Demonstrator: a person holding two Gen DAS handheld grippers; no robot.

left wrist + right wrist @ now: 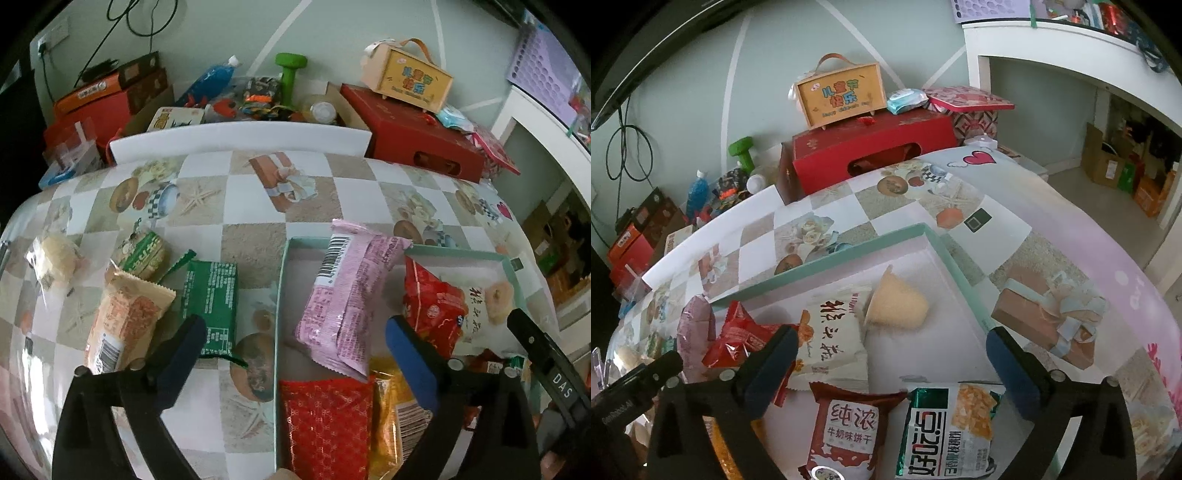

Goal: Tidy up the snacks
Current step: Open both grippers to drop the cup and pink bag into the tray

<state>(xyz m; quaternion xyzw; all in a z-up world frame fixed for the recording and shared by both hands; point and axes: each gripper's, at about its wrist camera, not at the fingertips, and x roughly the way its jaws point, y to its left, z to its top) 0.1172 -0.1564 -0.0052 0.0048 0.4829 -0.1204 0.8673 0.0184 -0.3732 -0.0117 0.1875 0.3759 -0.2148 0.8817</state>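
**Both claws spread over the tray, loose snacks waiting on the left**

I am holding the left claw spread wide, pinching nothing; the pink crinkled foil snack packet is lying between its fingers, leaning over the near-left wall of the shallow teal-rimmed cardboard tray rather than lying flat. I am keeping the right claw equally spread and empty above the same tray, over the white pastry packet with black brush lettering and the pale orange plastic jelly cup tipped on its side.

Inside the tray I am also seeing a red crumpled wrapper, a red patterned foil packet, a brown milk-biscuit pouch and a green-and-white chip bag. Outside it, on the checked bench, the dark green flat packet, the tan-orange biscuit packet, a round green-labelled cake and a clear-wrapped pale pastry are lying unsorted.

My worry is the pink packet: perched on the wall, it is likely to slide out if a finger brushes it as I am reaching left. The green packet is lying close under the left finger, so a careless closing could snag its crimped end. The tray is filling, and dropping more on top may push things over the rim.
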